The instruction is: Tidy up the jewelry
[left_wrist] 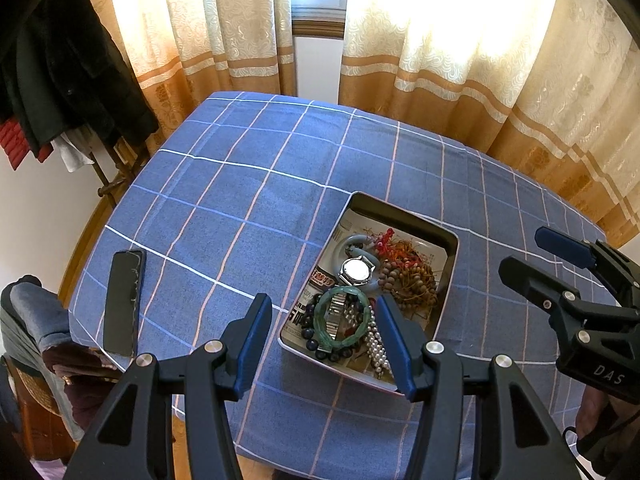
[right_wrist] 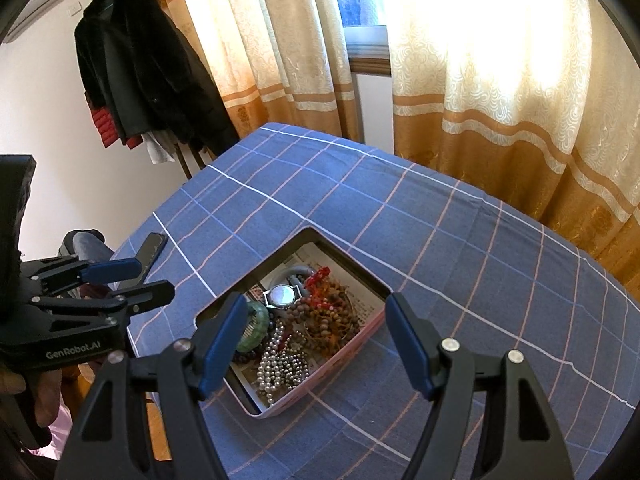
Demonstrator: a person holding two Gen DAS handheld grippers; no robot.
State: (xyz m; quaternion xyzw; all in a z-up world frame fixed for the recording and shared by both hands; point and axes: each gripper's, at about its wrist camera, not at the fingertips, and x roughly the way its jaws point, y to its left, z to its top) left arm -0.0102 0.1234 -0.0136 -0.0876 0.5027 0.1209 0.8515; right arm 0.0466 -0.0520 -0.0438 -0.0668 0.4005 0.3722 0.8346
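Note:
A pink rectangular tray (left_wrist: 450, 276) (right_wrist: 340, 354) lined with newspaper sits on the blue checked tablecloth. It holds a jumble of jewelry: a green bangle (left_wrist: 341, 317) (right_wrist: 256, 326), a steel watch (left_wrist: 357, 270) (right_wrist: 281, 295), a white pearl strand (left_wrist: 376, 350) (right_wrist: 280, 368), brown wooden beads (left_wrist: 408, 284) (right_wrist: 332, 320), a red knotted cord (left_wrist: 386, 240) (right_wrist: 316, 278) and dark beads (left_wrist: 316, 346). My left gripper (left_wrist: 324, 344) (right_wrist: 120, 280) hovers open above the tray's near end, nothing between its fingers. My right gripper (right_wrist: 316, 344) (left_wrist: 536, 256) hangs open over the tray too, empty.
A black phone (left_wrist: 124, 302) (right_wrist: 150, 254) lies near the table's left edge. Patterned curtains (left_wrist: 460, 60) hang behind the table. Dark coats (right_wrist: 140, 64) hang on a rack at the left. A chair with clothes (left_wrist: 36, 320) stands by the left corner.

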